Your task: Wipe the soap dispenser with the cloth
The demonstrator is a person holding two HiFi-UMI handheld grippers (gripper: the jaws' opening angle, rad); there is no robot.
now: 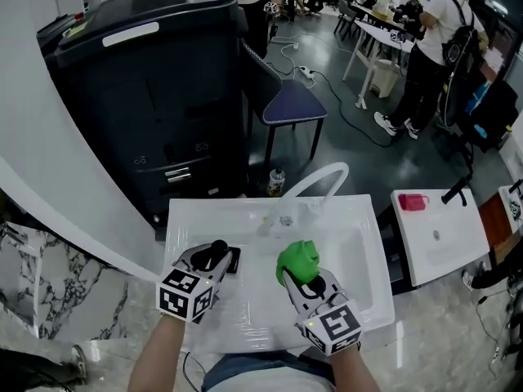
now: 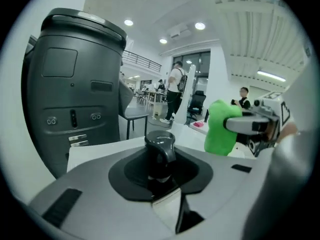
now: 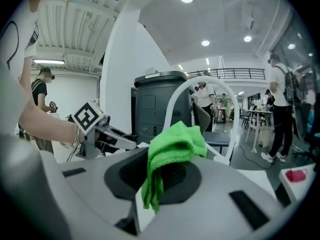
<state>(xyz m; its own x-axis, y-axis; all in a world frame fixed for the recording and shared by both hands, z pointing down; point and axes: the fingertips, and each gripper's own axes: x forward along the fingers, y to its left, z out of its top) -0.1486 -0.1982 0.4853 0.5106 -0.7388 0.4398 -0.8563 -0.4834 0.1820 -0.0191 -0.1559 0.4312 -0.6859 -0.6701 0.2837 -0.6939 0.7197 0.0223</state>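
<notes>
The soap dispenser (image 1: 219,247) is black with a pump head. My left gripper (image 1: 209,261) is shut on it and holds it above the left half of the white sink (image 1: 359,219). In the left gripper view the pump head (image 2: 160,146) stands upright between the jaws. A bright green cloth (image 1: 297,258) is bunched in my right gripper (image 1: 302,273), which is shut on it just right of the dispenser. The cloth (image 3: 172,149) hangs over the jaws in the right gripper view. Cloth and dispenser are a short gap apart, not touching.
A white arched faucet (image 1: 323,178) rises at the sink's back rim. A large dark machine (image 1: 147,96) stands behind, a chair (image 1: 290,104) beside it. A second white basin (image 1: 445,239) with a pink item (image 1: 413,202) is at right. People stand far back.
</notes>
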